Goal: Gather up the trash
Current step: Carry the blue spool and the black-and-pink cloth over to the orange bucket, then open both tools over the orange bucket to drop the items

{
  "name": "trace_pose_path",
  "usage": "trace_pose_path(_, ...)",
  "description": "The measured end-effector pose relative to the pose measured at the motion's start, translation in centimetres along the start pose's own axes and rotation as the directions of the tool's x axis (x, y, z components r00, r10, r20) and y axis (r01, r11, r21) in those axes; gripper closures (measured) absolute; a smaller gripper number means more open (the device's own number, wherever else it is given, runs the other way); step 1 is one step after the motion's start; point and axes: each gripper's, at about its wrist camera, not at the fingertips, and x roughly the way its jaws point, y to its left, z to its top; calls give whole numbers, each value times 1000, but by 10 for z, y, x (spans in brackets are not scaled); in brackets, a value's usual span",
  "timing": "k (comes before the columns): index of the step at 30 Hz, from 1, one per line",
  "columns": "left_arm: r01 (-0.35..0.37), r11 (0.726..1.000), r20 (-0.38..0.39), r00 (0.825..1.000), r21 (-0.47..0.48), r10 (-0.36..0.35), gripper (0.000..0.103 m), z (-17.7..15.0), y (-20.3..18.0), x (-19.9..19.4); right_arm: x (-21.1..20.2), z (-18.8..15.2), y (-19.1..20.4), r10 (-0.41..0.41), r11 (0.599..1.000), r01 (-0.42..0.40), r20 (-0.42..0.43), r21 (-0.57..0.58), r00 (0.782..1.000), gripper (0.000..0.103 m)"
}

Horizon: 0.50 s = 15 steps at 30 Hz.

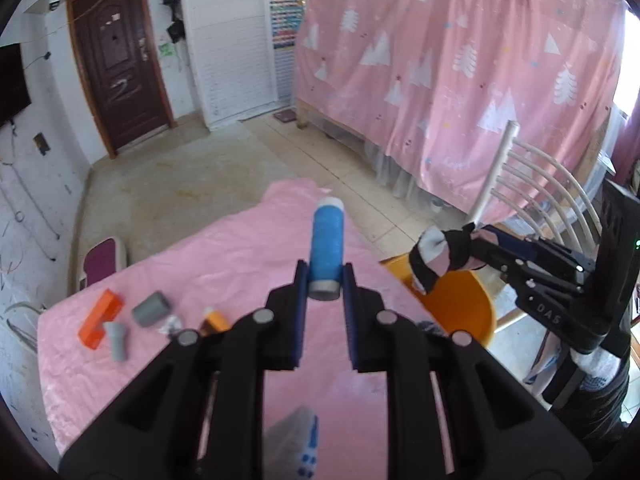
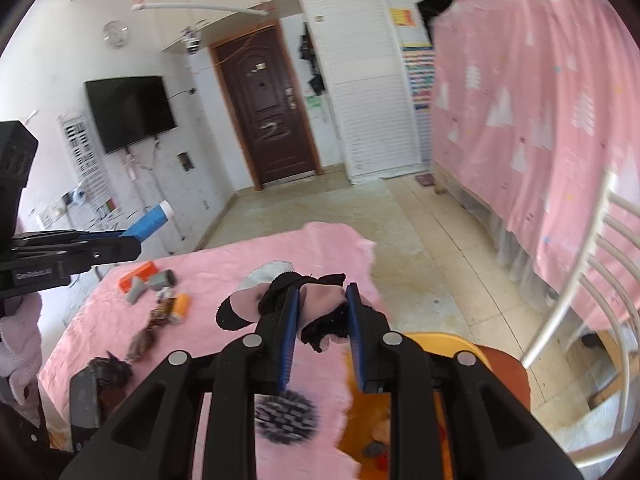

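My left gripper [image 1: 325, 276] is shut on a blue tube with white ends [image 1: 327, 246], held above the pink-covered table [image 1: 240, 248]; the tube [image 2: 150, 222] also shows at the left of the right wrist view. My right gripper [image 2: 322, 300] is shut on a bundle of black, pink and white cloth [image 2: 320, 300], seen too in the left wrist view as the cloth [image 1: 434, 258] hanging near the orange bin [image 1: 460, 308]. The bin [image 2: 400, 412] lies below the right gripper's fingers, at the table's right edge, with some small items inside.
On the table lie an orange block [image 1: 100, 318], two grey pieces [image 1: 150, 308], an orange bottle [image 2: 181, 307], brown wrappers [image 2: 146, 334] and a dark spiky ball [image 2: 286, 416]. A white chair [image 2: 580, 276] stands right. A pink curtain [image 1: 460, 80] hangs behind.
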Motion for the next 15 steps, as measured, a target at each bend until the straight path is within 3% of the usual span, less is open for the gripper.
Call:
trace_pose_path(7,77,996,-65,995,42,-75,87,16,-62,36,1,-19,-41,-39,997,40,-19,60,999,90)
trace_pose_path(15,114,991,-120,987,72,-105,87,22,-105,66,2,-29,-73,-30,993,32,-22,115,999,90)
